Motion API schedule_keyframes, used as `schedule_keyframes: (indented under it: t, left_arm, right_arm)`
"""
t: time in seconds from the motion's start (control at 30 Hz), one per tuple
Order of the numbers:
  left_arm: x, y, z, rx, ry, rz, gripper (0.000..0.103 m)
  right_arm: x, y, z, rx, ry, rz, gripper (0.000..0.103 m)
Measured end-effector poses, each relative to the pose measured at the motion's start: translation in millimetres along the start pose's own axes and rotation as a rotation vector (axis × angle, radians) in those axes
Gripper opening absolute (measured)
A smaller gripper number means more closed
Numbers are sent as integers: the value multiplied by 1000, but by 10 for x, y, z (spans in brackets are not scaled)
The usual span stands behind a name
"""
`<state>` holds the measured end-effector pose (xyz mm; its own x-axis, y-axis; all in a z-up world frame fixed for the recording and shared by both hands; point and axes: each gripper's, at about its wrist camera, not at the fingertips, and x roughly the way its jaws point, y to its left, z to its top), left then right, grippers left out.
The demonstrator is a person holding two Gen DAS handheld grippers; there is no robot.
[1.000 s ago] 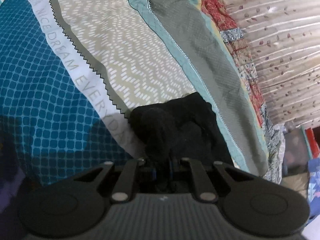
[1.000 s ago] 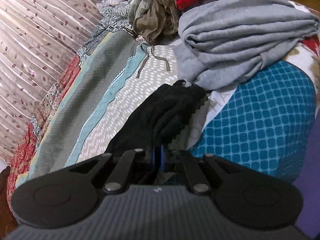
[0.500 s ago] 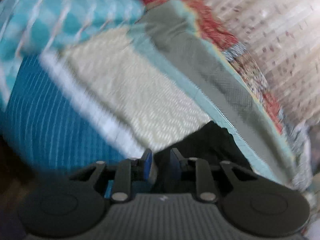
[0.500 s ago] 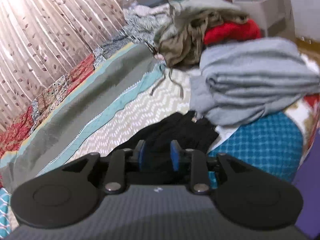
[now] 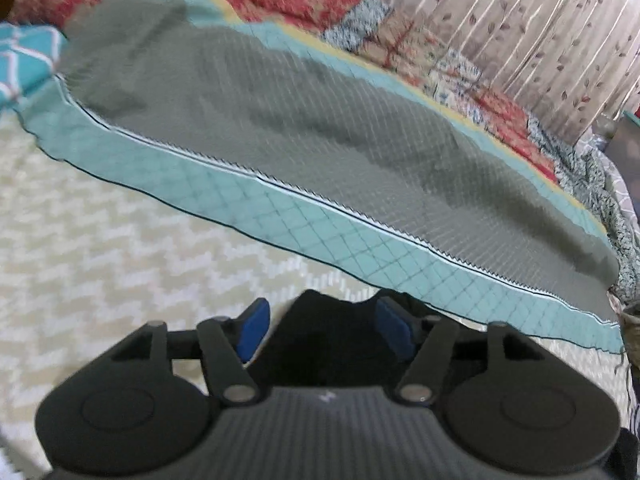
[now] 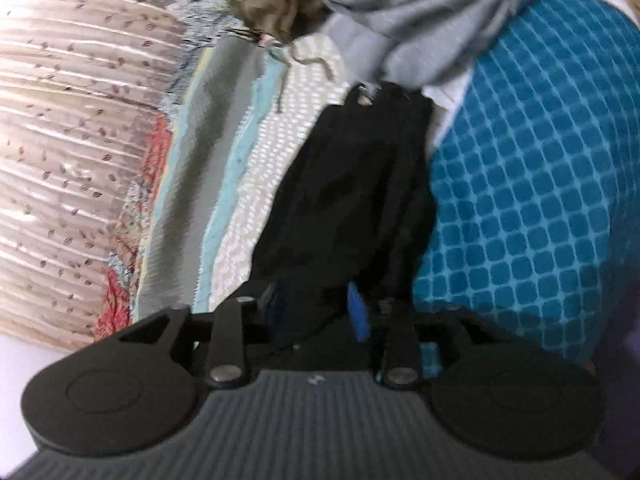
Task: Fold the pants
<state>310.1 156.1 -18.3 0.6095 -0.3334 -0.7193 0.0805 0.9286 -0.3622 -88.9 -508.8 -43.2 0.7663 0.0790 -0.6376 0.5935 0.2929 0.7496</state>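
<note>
I let both ends drop: left gripper (image 5: pixel 318 330) and right gripper (image 6: pixel 316 312) opening over the black pants (image 6: pixel 352 200); next I'd flatten them on the bed (image 5: pixel 120 248).

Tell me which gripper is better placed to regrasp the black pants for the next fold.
Right. The right gripper, jaws opening, faces the black pants lying lengthwise ahead. The left gripper, also opening, sees only their edge.

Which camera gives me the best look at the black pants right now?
The right wrist view: the black pants stretch away along the bed from the gripper. The left wrist view shows only a dark edge of them between its fingers.
</note>
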Motion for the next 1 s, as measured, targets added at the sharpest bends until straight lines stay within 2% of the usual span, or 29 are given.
schedule_keyframes:
  t: [0.1,0.17,0.2,0.23,0.27,0.3,0.37,0.43,0.6,0.67,0.77,0.83,0.87,0.93,0.97,1.0]
  left_arm:
    - [262,-67,-27,0,34,-11,75]
    - [415,-95,-27,-9,58,-15,76]
    - [509,-123,-28,-11,71,-7,72]
    - [593,-135,-39,-14,88,13,55]
    - [715,-141,-61,-11,132,42,38]
    - [798,-147,-79,1,161,64,31]
    - [769,-213,-114,59,115,79,22]
    - [629,-230,-109,83,63,62,12]
    - [-53,215,32,-171,-141,-61,11]
    - [-309,425,48,-244,-229,-47,11]
    - [-550,728,85,-347,-330,-19,11]
    - [-540,854,122,-404,-337,10,12]
    - [-499,880,139,-421,-334,43,14]
    - [-338,848,165,-414,-308,169,23]
    - [-235,845,157,-414,-278,240,27]
    - [-170,881,150,-417,-242,272,28]
  right_arm:
    - [51,-1,14,19,2,-30,44]
    - [91,-1,42,44,-1,-37,44]
    - [115,13,50,47,-5,-32,44]
    - [134,34,57,42,-15,-34,44]
    - [148,59,57,31,-26,-48,38]
    - [158,101,54,12,-41,-68,23]
    - [173,202,52,-53,-62,-112,12]
    - [102,346,13,-128,-98,-121,10]
    - [-100,967,45,-322,-201,-67,9]
    - [-76,1277,145,-394,-221,-34,9]
    - [179,1776,374,-473,-231,12,9]
    - [519,2154,517,-531,-231,35,9]
    - [731,2289,614,-539,-212,47,9]
    - [1191,2547,738,-567,-149,89,14]
    - [1354,2581,743,-585,-130,94,25]
    - [1488,2627,717,-595,-124,59,46]
